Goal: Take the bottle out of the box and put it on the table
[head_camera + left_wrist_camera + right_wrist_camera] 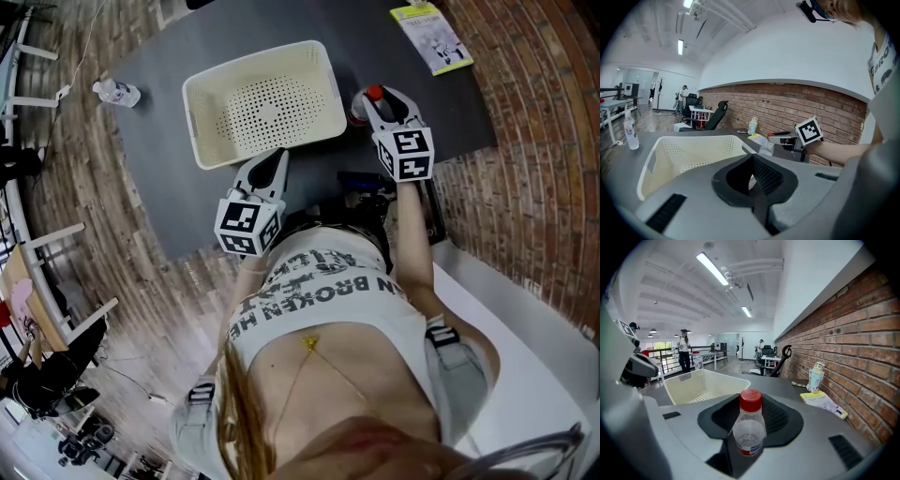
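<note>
Left of the box (253, 66), well apart from it on the dark counter (159, 169), is a spare clear bottle (117, 92). Beyond the box's far right corner a yellow-green booklet (431, 36) lies flat on the counter, and the right gripper view shows a small pale figurine (815, 377) standing just beyond it against the brick wall (862, 343). Nothing stands between the box and either pair of tongs.

The task bottle (749, 427) is just to the right of the box, outside it, near the box's right wall. It is small, of clear plastic, with a red screw cap and a narrow red and blue label low on its body, and it stands upright. The right tongs (377, 101) are closed on it, their black pads against both sides of its body and the cap standing above them. Whether its base rests on the counter cannot be told.

The left tongs (277, 155) are at the box's near rim, about the middle of it, with jaws pressed together and nothing between them.

The box is cream plastic, rectangular, with rounded corners and sloping walls. Its floor and lower walls are pierced with rows of small holes. Only that perforated floor shows inside.
</note>
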The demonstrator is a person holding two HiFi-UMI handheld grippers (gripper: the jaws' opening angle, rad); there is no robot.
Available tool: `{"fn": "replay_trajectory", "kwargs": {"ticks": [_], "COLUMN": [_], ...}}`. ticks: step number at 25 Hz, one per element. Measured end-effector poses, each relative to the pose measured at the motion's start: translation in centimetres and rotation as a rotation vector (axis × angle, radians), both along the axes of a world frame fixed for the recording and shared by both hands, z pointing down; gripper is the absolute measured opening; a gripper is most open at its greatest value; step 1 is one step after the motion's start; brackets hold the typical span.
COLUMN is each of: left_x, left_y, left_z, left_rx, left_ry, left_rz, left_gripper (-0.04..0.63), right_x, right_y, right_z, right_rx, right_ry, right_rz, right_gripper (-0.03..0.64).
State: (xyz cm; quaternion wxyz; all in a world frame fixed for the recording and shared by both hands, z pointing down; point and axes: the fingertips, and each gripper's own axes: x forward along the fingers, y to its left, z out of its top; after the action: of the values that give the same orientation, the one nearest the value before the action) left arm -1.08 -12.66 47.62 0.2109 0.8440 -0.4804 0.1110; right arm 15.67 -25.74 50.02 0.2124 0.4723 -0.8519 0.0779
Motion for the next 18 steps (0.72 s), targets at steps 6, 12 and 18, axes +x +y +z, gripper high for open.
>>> {"fn": "replay_trajectory", "kwargs": {"ticks": [6, 12, 18], "left_x": [-0.2, -0.5, -0.8], "left_y": [-0.1, 0.0, 0.0], "left_z": [0.0, 0.0, 0.1], "left_rx": [0.007, 0.003, 0.0], "left_ry": [0.0, -0.003, -0.003], "left_rz": [-0.005, -0.014, -0.017], "left_gripper": [0.005, 0.005, 0.005], "right_x": [-0.2, 0.0, 0.2], "right_y": [0.1, 0.3, 0.7], "right_z": [0.6, 0.9, 1.2], "right_rx": [-0.018, -0.014, -0.03], "right_ry": [0.004, 0.01, 0.006], "right_rz": [0.003, 0.022, 0.029], "right_gripper": [0.143, 0.163, 0.181]}}
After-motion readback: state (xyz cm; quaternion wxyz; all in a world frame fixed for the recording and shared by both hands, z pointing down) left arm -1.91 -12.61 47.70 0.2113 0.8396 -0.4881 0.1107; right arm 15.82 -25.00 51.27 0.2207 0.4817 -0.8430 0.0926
